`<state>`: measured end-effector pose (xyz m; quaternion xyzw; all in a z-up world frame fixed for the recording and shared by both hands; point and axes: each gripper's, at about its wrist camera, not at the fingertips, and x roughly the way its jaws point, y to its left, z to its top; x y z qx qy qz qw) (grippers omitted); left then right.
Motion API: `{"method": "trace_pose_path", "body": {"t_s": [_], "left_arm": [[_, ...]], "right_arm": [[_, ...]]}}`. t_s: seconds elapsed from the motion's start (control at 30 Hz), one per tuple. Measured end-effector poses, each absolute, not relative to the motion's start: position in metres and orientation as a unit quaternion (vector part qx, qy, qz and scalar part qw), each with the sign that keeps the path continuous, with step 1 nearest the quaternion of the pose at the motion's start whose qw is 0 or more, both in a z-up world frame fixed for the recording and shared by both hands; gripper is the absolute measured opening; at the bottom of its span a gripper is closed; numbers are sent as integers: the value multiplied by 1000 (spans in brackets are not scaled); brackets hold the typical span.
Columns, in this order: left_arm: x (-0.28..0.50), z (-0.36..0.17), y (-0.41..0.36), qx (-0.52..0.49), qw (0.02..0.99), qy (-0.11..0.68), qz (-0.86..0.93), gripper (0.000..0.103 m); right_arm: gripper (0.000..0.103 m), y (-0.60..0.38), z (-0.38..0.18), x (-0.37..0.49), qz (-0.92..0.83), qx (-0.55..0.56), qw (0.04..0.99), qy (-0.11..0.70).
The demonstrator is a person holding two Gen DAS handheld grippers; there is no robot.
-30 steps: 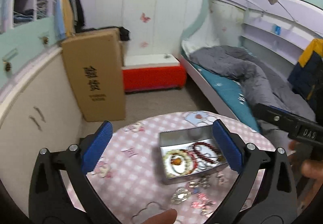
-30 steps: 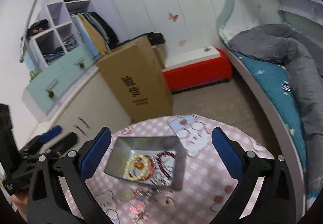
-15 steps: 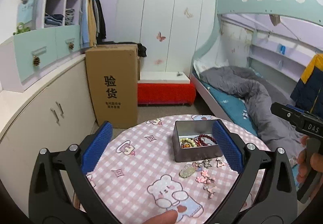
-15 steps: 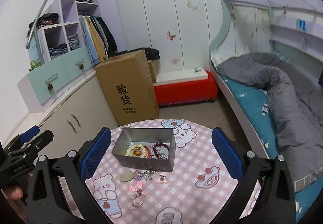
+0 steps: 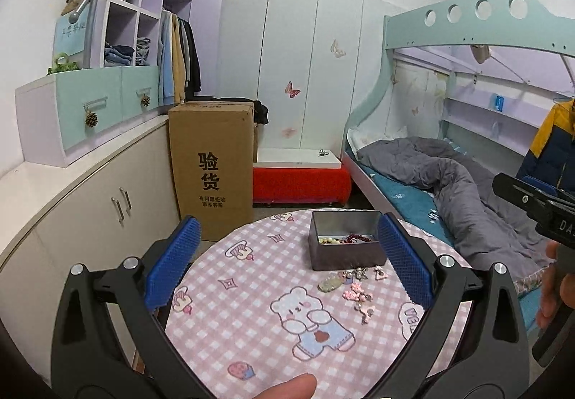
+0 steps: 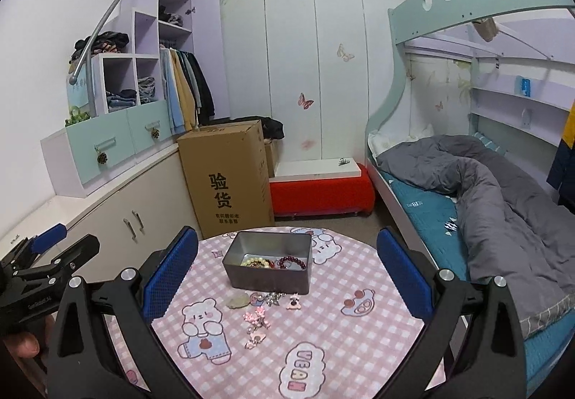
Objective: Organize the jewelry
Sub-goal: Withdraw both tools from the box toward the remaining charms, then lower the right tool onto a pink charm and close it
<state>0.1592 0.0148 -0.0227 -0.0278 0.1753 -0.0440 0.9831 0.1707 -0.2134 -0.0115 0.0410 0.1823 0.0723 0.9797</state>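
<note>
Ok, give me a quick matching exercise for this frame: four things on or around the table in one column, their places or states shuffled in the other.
Things:
1. bead bracelets
2. pink charms
3. left tool
4. cardboard box

Places or states:
A. standing on the floor beyond the table
B. loose on the checked tablecloth, in front of the tin
C. inside the metal tin
D. open, holding nothing

Pairs: 1-C, 2-B, 3-D, 4-A

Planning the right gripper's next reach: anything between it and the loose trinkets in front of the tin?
Nothing visible. The right gripper is open and empty above the table; the loose trinkets lie on bare cloth on the near side of the metal tin, which sits behind them.
</note>
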Motion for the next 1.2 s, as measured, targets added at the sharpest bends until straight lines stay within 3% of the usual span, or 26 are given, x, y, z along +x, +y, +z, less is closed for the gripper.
{"method": "trace_pose_path", "body": {"t_s": [0.47, 0.87, 1.2], "left_arm": [[123, -55, 28, -39, 982, 184, -28, 97], [137, -89, 33, -39, 974, 221, -23, 97], [158, -125, 30, -28, 963, 268, -18, 97]], "right_arm": [[96, -214, -50, 142, 70, 42, 974, 210], [94, -191, -131, 188, 98, 17, 937, 334], [62, -155, -188, 227, 132, -10, 901, 414]]}}
